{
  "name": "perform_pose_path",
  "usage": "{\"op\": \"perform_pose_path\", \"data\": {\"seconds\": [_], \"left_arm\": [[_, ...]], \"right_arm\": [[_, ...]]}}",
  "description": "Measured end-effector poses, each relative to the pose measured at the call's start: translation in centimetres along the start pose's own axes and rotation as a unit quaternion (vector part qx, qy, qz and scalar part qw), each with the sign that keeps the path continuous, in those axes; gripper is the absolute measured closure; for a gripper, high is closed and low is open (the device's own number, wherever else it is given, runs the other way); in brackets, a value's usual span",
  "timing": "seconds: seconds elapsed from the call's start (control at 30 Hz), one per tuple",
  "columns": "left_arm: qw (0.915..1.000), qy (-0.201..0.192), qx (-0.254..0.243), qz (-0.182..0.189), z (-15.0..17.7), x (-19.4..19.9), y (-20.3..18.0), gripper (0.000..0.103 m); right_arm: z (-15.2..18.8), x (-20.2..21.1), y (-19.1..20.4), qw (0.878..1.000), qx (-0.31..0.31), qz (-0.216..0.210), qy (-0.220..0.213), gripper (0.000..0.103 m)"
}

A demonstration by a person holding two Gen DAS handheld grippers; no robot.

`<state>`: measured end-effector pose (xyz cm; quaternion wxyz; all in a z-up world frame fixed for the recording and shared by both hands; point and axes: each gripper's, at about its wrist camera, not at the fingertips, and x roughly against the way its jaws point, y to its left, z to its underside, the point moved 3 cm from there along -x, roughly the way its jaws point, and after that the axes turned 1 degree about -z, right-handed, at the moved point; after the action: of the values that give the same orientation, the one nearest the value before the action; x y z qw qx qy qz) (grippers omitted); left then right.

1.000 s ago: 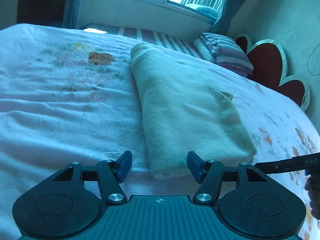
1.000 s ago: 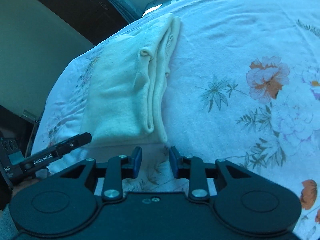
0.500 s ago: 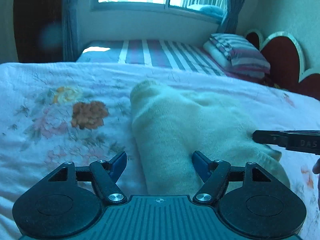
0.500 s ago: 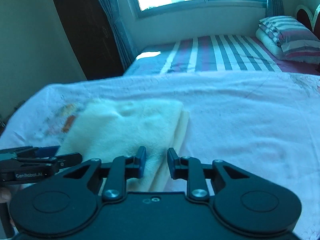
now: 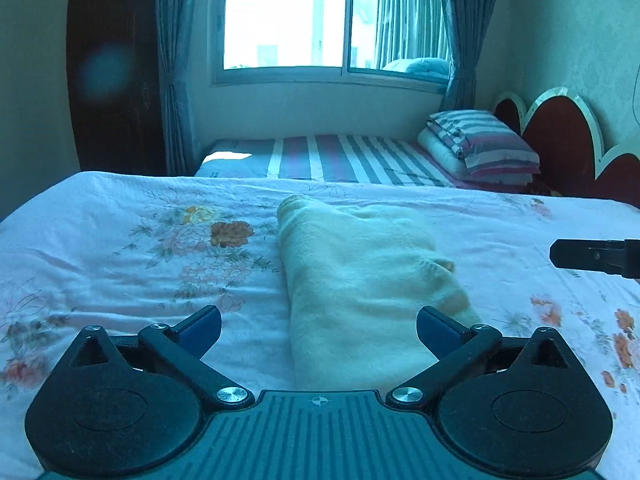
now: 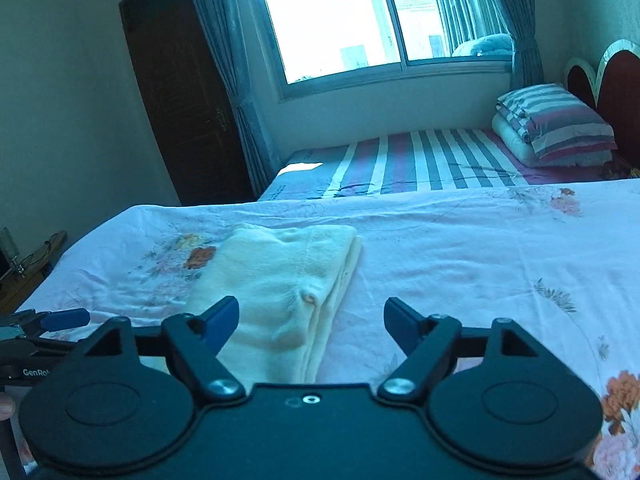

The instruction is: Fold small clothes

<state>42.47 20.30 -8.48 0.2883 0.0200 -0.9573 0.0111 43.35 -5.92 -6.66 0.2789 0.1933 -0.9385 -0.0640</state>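
A cream garment (image 5: pixel 360 276), folded into a long narrow stack, lies on the floral bedsheet (image 5: pixel 120 264); the right wrist view shows the garment (image 6: pixel 280 288) left of centre with its layered edges on the right. My left gripper (image 5: pixel 319 326) hovers above its near end, jaws opening wide, pads clear of the cloth. My right gripper (image 6: pixel 311 318) hangs over the garment's right edge, jaws opening too, nothing pressed between them. The other gripper's fingers (image 5: pixel 592 256) show at the right edge of the left wrist view.
Beyond the floral bed stands a striped bed (image 5: pixel 352 160) with folded striped bedding (image 5: pixel 480 144) against a red headboard (image 5: pixel 560 128). A window (image 5: pixel 332 16) with curtains fills the far wall. A dark door (image 6: pixel 184 92) stands at the left.
Both grippers rose and tilted up from the garment, so the room now shows. The left jaws spread wider; the right jaws, nearly shut before, spread wide apart.
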Motion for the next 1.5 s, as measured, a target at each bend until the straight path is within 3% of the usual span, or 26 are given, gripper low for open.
{"op": "perform_pose_path", "data": {"seconds": [0.43,0.63,0.73,1.5], "left_arm": [[0.9993,-0.016,0.034,-0.001,7.3,19.3,-1.0,0.0],[0.9992,-0.033,0.025,0.005,8.9,25.5,-1.6,0.0],[0.9986,-0.047,0.02,0.011,8.6,27.2,-2.0,0.0],[0.9964,-0.081,0.01,0.022,6.7,30.3,-3.4,0.0]], "right_arm": [[5.9,17.7,6.5,0.998,0.056,0.038,-0.004,0.022],[7.8,22.9,8.5,0.998,0.048,0.046,-0.015,0.009],[7.9,24.1,8.9,0.997,0.044,0.054,-0.026,0.0],[6.7,26.5,9.9,0.995,0.05,0.066,-0.053,0.0]]}}
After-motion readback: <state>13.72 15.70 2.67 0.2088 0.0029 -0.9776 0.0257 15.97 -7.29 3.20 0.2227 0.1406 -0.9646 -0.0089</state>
